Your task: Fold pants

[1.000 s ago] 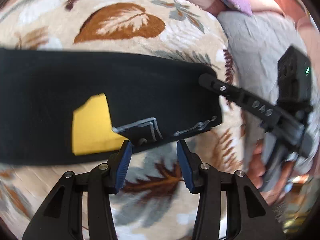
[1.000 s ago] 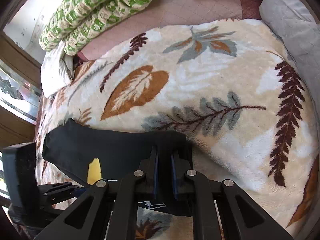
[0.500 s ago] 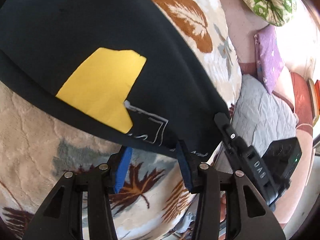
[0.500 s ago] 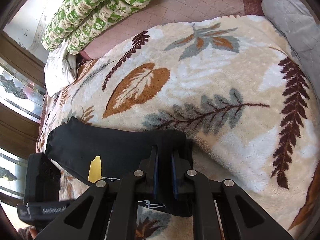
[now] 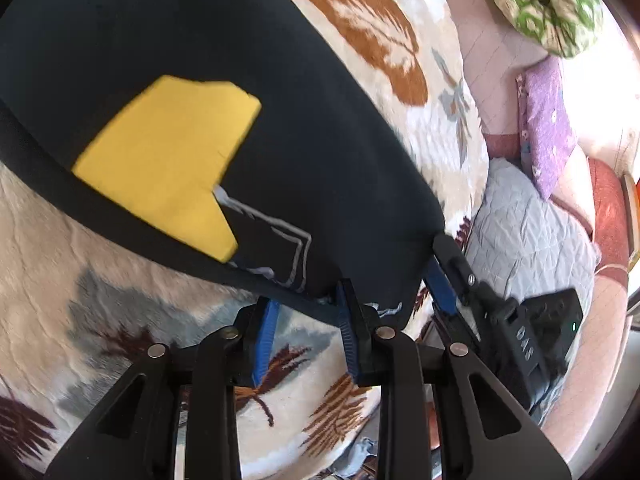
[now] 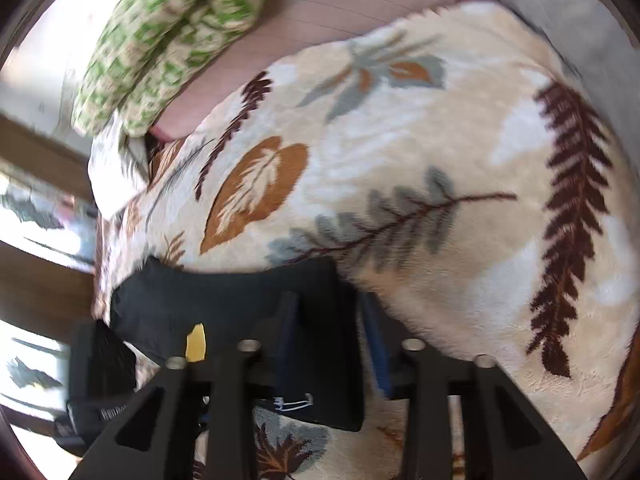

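We are looking at black pants (image 5: 320,128) with a yellow patch (image 5: 164,160) lying folded on a leaf-patterned blanket (image 5: 60,260), their near edge reaching our tools. Our left gripper (image 5: 306,308) is standing with its blue pads (image 5: 266,332) spread apart, and the hem of the pants is now sitting between them, whereas half a second ago the pads were just short of that edge; nothing is being pinched yet. Our right gripper (image 6: 328,344) is changing more: half a second ago its fingers were pressed tight together on the corner of the pants, and now they are parted, with the black cloth lying loose in the gap between them. From the left wrist view we are seeing that right tool at the right corner of the garment, one blue pad (image 5: 440,284) showing beside the cloth. The right wrist view is blurred, and its framing has shifted since the earlier frame. Farther off, a green patterned pillow (image 6: 172,24) is resting at the far left, while a grey quilt (image 5: 528,236) and a purple cushion (image 5: 548,128) are lying to the right.
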{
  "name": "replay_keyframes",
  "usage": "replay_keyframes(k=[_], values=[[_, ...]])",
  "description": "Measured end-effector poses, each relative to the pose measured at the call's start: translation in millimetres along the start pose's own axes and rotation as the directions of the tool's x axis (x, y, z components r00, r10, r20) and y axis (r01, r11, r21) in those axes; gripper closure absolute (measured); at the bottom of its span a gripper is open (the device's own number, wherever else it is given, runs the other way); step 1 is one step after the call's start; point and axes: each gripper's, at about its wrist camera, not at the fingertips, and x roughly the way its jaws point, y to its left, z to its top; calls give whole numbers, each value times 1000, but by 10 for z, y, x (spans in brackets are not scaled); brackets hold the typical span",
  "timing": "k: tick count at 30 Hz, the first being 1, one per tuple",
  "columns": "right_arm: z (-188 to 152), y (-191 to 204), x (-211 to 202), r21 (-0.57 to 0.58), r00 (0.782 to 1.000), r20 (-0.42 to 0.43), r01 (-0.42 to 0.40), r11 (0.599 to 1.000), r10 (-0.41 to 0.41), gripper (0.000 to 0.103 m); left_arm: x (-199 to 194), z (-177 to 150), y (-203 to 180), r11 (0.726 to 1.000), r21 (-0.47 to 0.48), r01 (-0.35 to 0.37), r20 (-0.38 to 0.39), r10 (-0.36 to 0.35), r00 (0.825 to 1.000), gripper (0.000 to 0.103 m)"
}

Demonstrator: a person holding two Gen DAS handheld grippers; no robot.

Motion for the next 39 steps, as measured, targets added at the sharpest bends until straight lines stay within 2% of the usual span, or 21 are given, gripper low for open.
replay_keyframes(k=[2, 5, 8, 10, 11, 17, 20, 21, 23, 24, 27, 29, 31, 36, 39], values=[[28, -92, 34, 32, 999, -8, -32, 999, 32, 62, -23, -21, 1, 1000, 9, -14, 27, 13, 1000, 77], [56, -199, 78, 78, 997, 5, -83, 993, 83, 53, -38, -10, 21, 1000, -5, -18, 41, 18, 999, 77], [89, -266, 146, 102, 991, 0, -133, 986, 134, 50, -30, -8, 2, 1000, -5, -27, 47, 27, 999, 77], [85, -304, 194, 101, 980, -26, -196, 975, 199, 44, 3, -6, -26, 1000, -3, -21, 37, 21, 999, 77], [75, -309, 211, 92, 972, -43, -227, 969, 232, 44, 16, -14, -29, 1000, -6, -16, 33, 16, 999, 77], [98, -268, 312, 86, 952, -87, -286, 954, 294, 43, 69, -64, -107, 999, 15, -50, 73, 48, 996, 77], [166, -183, 410, 94, 949, -106, -287, 953, 296, 43, 84, -37, -111, 998, 31, -53, 65, 50, 997, 77], [183, -136, 444, 77, 956, -124, -259, 963, 267, 47, 95, -15, -104, 998, 33, -51, 55, 49, 997, 77], [193, -83, 434, 45, 967, -142, -209, 977, 213, 65, 98, 16, -98, 998, 31, -49, 41, 47, 998, 79], [194, -89, 424, 37, 971, -149, -185, 982, 188, 76, 96, 13, -96, 998, 37, -54, 41, 53, 998, 84], [169, -206, 410, 99, 969, -141, -191, 977, 204, 79, 100, 13, -104, 997, 60, -58, 36, 56, 998, 90], [139, -185, 384, 86, 974, -129, -175, 981, 185, 80, 91, 55, -71, 998, 59, -32, 9, 31, 999, 94], [122, -119, 328, 67, 978, -115, -165, 984, 171, 81, 84, 119, -29, 999, 39, 2, -23, -1, 1000, 95], [122, 12, 170, 21, 987, -95, -126, 992, 128, 83, -15, 74, -68, 997, 80, 26, -14, -24, 1000, 95], [119, 119, 82, 3, 993, -86, -80, 997, 80, 84, -68, 71, -61, 996, 70, 49, -26, -47, 999, 95]])
